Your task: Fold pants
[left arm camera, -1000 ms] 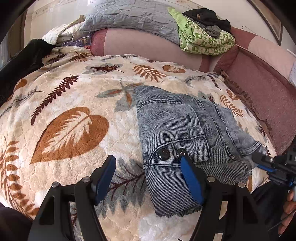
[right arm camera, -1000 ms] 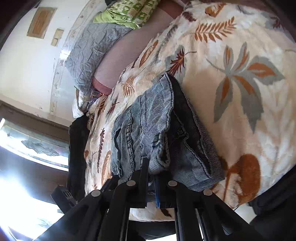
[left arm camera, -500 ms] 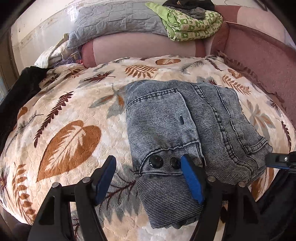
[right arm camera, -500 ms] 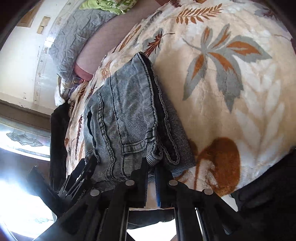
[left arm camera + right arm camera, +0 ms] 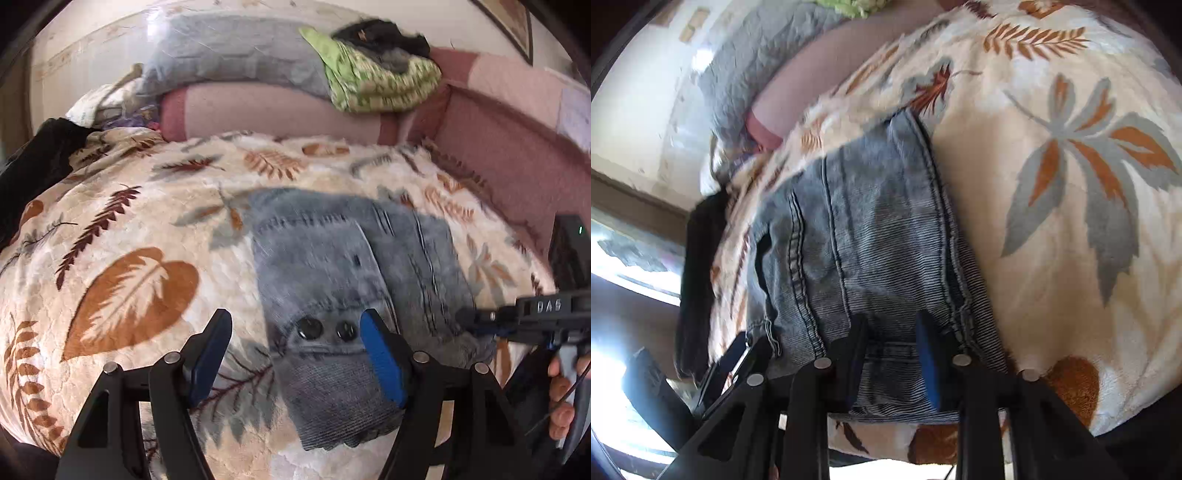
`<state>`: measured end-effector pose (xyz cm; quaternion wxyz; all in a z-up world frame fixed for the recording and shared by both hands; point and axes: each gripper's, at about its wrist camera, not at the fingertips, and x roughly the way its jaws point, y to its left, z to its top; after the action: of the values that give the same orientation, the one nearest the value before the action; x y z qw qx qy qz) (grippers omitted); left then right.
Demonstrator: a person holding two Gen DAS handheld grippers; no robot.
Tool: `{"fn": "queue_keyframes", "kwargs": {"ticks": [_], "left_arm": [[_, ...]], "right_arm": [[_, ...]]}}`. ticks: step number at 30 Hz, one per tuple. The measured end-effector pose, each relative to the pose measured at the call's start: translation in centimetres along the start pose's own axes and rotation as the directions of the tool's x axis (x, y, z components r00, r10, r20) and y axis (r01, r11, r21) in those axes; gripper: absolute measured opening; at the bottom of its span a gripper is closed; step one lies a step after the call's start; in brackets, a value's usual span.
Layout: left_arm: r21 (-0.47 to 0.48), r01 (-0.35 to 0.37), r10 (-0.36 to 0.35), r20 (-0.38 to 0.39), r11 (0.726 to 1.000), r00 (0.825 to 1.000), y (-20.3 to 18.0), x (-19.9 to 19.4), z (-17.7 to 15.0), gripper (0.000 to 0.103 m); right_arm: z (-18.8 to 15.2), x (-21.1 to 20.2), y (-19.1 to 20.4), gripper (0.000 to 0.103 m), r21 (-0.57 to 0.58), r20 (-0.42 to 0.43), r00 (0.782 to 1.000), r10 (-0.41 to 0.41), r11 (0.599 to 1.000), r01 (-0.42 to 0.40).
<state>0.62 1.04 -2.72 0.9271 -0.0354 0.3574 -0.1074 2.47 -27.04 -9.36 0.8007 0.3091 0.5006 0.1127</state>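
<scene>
Folded grey-blue denim pants lie on a cream blanket with a leaf pattern. My left gripper stands open just above the near end of the pants, its right blue pad over the denim by two dark buttons. In the right wrist view the pants spread flat in front of my right gripper. Its jaws are opening, with the hem of the pants lying slack between the fingers and no pad pressing on it. The right gripper also shows at the pants' right edge, with a hand on its handle.
At the head of the bed are a grey quilted pillow, a pink bolster and a folded green blanket with dark clothes on top. A pink padded side runs along the right. A black cloth lies far left.
The right gripper's jaws were shut on the pants' raised edge and have now parted; that edge lies flat on the fold. The left gripper stays open over the buttons.
</scene>
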Motion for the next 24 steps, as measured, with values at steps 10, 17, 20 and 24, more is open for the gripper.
{"fn": "queue_keyframes", "kwargs": {"ticks": [10,17,20,24], "left_arm": [[0.118,-0.103,0.11,-0.058,0.988,0.992,-0.8,2.6,-1.2,0.072],[0.123,-0.102,0.108,-0.044,0.987,0.993,-0.6,2.4,-1.4,0.072],[0.12,-0.092,0.097,-0.04,0.988,0.994,-0.5,2.4,-1.5,0.072],[0.117,-0.085,0.09,-0.04,0.99,0.995,-0.5,2.5,-1.4,0.072]], "right_arm": [[4.6,-1.9,10.3,0.034,-0.189,0.043,0.999,-0.014,0.982,0.022],[9.3,9.5,13.7,0.069,-0.146,-0.224,0.966,0.129,0.976,-0.164],[9.2,11.9,8.9,0.027,-0.025,-0.238,0.967,0.086,0.995,-0.094],[9.0,10.1,8.4,0.02,-0.023,-0.231,0.971,0.056,0.998,-0.063]]}}
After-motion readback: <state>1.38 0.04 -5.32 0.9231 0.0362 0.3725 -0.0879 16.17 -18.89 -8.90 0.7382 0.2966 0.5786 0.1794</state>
